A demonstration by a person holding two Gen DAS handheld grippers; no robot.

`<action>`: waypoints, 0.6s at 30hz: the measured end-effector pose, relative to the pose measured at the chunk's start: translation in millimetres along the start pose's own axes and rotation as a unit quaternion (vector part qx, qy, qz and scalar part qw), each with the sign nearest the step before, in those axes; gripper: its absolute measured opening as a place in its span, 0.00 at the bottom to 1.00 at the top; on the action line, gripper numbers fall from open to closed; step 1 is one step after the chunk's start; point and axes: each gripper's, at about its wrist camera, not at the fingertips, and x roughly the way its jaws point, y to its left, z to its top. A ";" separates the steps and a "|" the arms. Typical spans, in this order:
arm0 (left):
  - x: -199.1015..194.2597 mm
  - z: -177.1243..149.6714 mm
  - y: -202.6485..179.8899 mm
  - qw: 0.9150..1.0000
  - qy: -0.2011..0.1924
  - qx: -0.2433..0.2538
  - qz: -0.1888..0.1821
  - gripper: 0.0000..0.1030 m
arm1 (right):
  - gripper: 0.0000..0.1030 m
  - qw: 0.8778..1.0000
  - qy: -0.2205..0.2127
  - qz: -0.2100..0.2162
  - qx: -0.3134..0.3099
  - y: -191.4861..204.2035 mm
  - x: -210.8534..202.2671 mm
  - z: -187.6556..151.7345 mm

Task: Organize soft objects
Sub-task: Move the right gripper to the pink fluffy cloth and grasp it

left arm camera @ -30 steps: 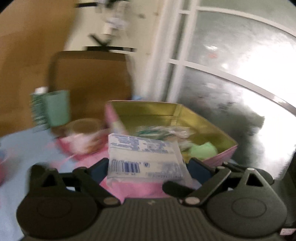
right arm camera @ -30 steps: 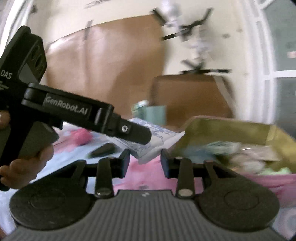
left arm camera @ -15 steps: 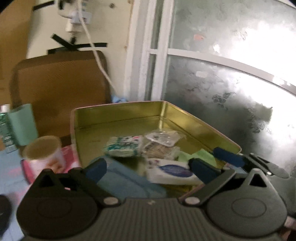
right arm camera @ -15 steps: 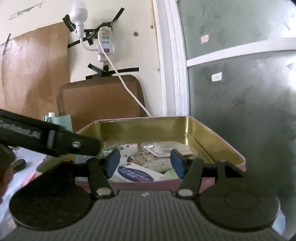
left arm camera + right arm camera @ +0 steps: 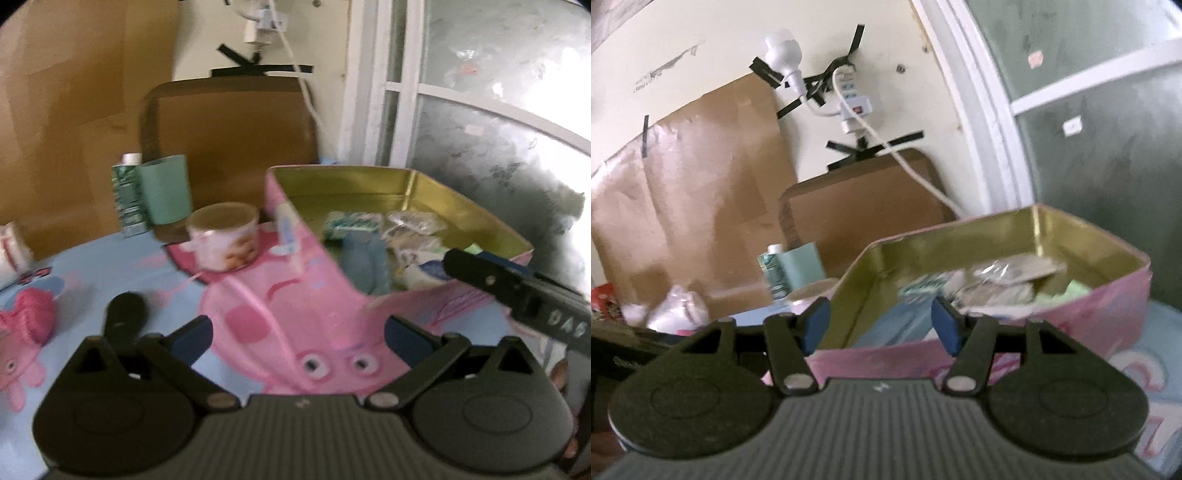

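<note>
A pink tin (image 5: 480,229) with a gold inside stands on the cartoon tablecloth. Several soft packets lie in it: a blue cloth (image 5: 364,258), a green-and-white packet (image 5: 351,223), a clear packet (image 5: 413,221) and a white packet (image 5: 424,267). My left gripper (image 5: 299,339) hangs open and wide above the cloth, short of the tin, with nothing between its fingers. My right gripper (image 5: 880,325) is open and empty at the tin's (image 5: 960,232) near wall, tilted; its arm (image 5: 517,291) shows in the left wrist view. A pink fluffy thing (image 5: 31,321) lies at the far left.
A printed cup (image 5: 223,236), a teal cup (image 5: 166,188) and a green tube (image 5: 127,195) stand left of the tin. A black object (image 5: 125,314) lies close to my left fingers. A white bag (image 5: 677,306) sits by the cardboard-covered wall. Window glass is right behind the tin.
The left gripper let go of the white printed packet, which now lies in the tin, then drew back and swung left. The right gripper's jaws widened and it rolled.
</note>
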 end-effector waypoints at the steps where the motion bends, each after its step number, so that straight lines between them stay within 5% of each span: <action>1: -2.5 -3.1 4.4 1.000 0.000 -0.001 0.006 0.99 | 0.62 1.000 0.006 0.003 0.002 4.1 0.1 -1.0; 18: -21.8 -48.4 88.3 0.996 -0.003 -0.050 0.074 1.00 | 0.63 0.996 0.069 0.033 -0.054 82.2 19.4 -19.6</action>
